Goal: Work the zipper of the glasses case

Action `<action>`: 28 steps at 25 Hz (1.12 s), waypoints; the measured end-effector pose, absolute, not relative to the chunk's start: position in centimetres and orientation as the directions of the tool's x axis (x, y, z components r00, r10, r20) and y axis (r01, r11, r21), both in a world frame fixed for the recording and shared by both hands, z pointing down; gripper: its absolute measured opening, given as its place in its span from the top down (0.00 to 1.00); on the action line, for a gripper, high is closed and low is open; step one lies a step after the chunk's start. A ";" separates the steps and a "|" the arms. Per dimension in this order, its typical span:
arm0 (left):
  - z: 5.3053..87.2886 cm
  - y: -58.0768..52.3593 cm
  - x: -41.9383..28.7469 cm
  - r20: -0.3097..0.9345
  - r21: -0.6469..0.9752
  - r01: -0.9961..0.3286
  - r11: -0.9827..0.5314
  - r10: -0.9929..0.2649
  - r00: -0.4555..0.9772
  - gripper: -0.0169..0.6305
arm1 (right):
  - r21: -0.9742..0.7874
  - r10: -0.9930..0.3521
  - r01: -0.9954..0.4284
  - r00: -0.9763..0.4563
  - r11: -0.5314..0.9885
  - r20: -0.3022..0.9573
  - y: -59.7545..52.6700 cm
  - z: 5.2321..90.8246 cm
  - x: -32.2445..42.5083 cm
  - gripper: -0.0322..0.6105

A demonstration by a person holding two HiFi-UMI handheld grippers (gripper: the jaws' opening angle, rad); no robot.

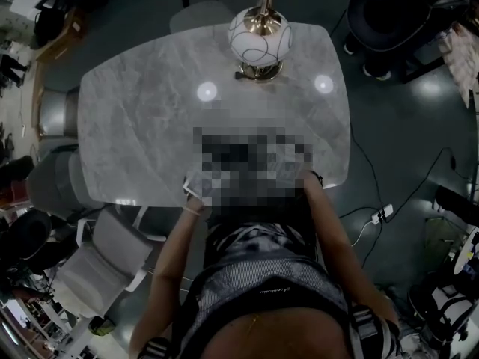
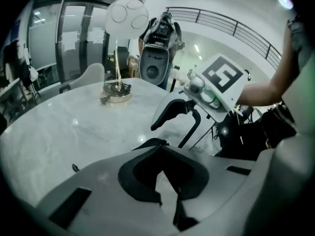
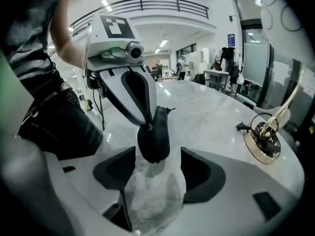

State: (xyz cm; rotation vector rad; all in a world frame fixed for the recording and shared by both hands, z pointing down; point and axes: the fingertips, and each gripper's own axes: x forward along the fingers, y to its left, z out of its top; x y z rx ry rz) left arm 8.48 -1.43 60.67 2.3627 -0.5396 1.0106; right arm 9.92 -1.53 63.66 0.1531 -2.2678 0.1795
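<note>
On the left of the head view, a pale chair (image 1: pixel 105 256) stands off the near corner of the marble bench (image 1: pixel 142 126). We see our forearms reach over that edge, but a mosaic patch covers both claws there.

The left claw (image 3: pixel 146 125) comes down from the upper left of the right gripper view, its marker cube (image 3: pixel 117 27) on top. Its jaws are pinched together on the upper rim of the glasses case (image 3: pixel 155 139). We cannot tell whether they have the zipper pull itself. In its own view the left claw (image 2: pixel 160 154) shows its pads closed, and only a sliver of the dark case (image 2: pixel 147 143) peeks out past the tips.

The case is a dark oval standing on end over the near part of the bench (image 3: pixel 206 114). It sits in the gap of the right claw (image 3: pixel 157 170), touching neither pad.

The right claw stands wide and grips nothing. From the left gripper view we see it (image 2: pixel 168 136) tilted downward, its black fingers (image 2: pixel 172 111) spread just past the case.

Farther right, the lamp's brass base (image 3: pixel 263 140) rests on the bench, well apart from the case. Its white globe shade (image 1: pixel 258 40) sits at the far edge in the head view. A power strip (image 1: pixel 382 215) lies on the floor beyond the bench's right side.
</note>
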 end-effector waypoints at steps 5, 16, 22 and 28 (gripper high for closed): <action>58.2 -1.8 8.3 0.597 0.403 -0.508 -0.761 -0.202 0.776 0.96 | -0.057 -0.117 -0.226 -0.687 0.972 0.717 -1.8 63.5 9.6 0.44; 54.1 -2.2 6.9 0.245 0.696 -0.364 -0.619 -0.272 0.931 0.96 | 0.047 -0.175 -0.194 -0.718 0.980 0.674 -2.0 58.5 7.2 0.44; 54.2 -1.6 5.3 0.155 0.810 -0.264 -0.523 -0.244 0.957 0.96 | 0.092 -0.097 -0.038 -0.563 0.995 0.821 -1.5 58.4 6.6 0.45; 55.1 -1.2 2.8 0.117 0.879 -0.215 -0.425 -0.246 0.962 0.96 | 0.109 -0.076 0.037 -0.496 0.993 0.865 -0.9 59.5 4.2 0.46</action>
